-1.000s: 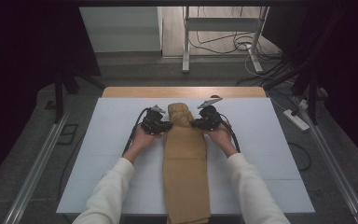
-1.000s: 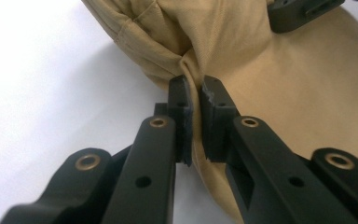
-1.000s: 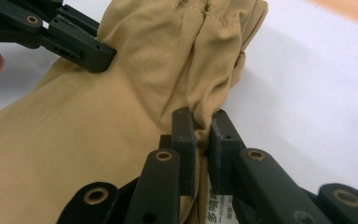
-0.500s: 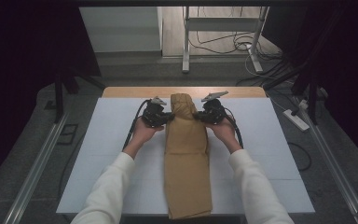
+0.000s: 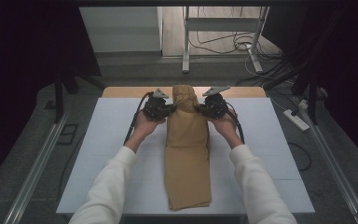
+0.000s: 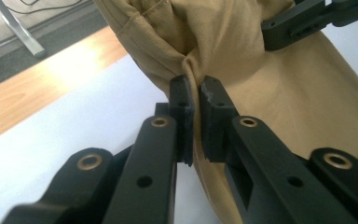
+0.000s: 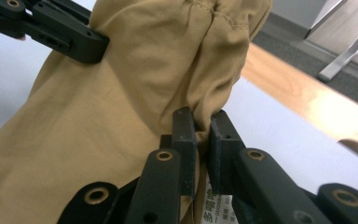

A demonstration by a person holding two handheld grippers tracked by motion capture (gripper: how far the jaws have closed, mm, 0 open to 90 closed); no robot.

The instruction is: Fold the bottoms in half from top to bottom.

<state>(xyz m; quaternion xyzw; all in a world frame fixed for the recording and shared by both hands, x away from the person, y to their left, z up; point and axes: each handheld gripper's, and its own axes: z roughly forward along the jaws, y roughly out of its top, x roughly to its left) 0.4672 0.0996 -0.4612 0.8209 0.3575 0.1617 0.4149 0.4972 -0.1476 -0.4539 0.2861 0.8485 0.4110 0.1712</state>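
I am holding a folded tan garment [image 5: 187, 154] lengthwise down the middle of the counter [image 5: 102, 154], its near end lying at the near edge and its far end lifted near the far edge. I am keeping the left gripper [image 5: 164, 110] clamped on the garment's left side near the far end; in the left gripper view its jaws are pinching a bunched fold of fabric [image 6: 193, 74]. I am keeping the right gripper [image 5: 204, 109] clamped on the right side at the same level; in the right gripper view a white printed label [image 7: 216, 207] is showing below the jaws. Both hands are sitting just behind the grippers.
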